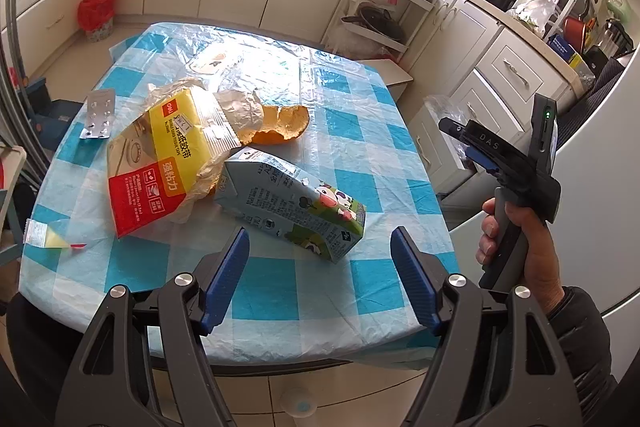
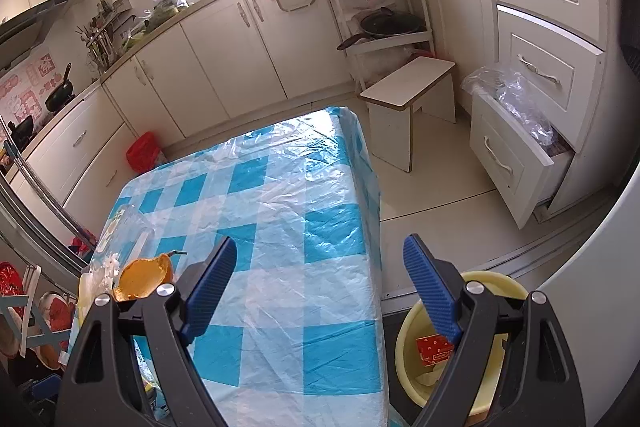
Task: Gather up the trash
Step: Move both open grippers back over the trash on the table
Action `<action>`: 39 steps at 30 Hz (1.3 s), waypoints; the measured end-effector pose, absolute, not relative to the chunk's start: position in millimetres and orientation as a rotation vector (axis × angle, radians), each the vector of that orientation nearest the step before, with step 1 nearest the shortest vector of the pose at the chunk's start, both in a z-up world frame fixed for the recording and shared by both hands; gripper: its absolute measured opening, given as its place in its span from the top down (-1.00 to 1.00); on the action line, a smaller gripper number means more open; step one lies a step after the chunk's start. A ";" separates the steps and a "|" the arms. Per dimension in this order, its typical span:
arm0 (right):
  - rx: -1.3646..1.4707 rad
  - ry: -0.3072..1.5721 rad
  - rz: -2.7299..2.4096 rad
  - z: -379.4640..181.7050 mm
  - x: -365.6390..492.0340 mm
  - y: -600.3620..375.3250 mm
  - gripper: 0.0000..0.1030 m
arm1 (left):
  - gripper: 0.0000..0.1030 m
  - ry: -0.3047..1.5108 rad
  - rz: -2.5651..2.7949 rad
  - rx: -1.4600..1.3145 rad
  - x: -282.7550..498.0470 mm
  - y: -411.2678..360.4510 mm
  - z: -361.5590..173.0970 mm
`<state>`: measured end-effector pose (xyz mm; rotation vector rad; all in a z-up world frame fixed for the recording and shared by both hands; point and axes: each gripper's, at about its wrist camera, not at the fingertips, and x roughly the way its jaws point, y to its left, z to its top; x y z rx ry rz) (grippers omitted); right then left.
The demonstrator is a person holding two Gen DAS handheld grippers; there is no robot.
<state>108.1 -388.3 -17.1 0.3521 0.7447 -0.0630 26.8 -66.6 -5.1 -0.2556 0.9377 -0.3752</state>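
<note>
While my left gripper [image 1: 320, 275] hangs open, nothing held, the milk carton [image 1: 292, 205] lies just ahead; my right gripper [image 2: 320, 287] gapes empty, yellow basin [image 2: 412, 323] below-right.

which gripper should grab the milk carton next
Left, likely. The left gripper is open with the milk carton just ahead of its jaws; the right gripper faces bare tablecloth, beside the basin.

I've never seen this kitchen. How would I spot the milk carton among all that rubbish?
Find the table with the blue and white checked cloth. On it lies a heap of litter, and the milk carton is the piece at its near edge, lying on its side just beyond the open left gripper. Unlike the yellow and red packet and the orange peel beside it, it is a box printed with cartoon cows.
</note>
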 end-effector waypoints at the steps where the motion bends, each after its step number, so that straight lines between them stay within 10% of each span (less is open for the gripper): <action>1: 0.353 0.746 -0.061 -17.4 108.3 -388.4 -0.59 | -0.35 0.936 -0.373 -0.254 26.3 -65.7 -4.9; 39: 0.348 0.781 0.002 -23.9 114.6 -372.7 -0.59 | -0.35 0.909 -0.209 -0.250 23.6 -10.8 -9.5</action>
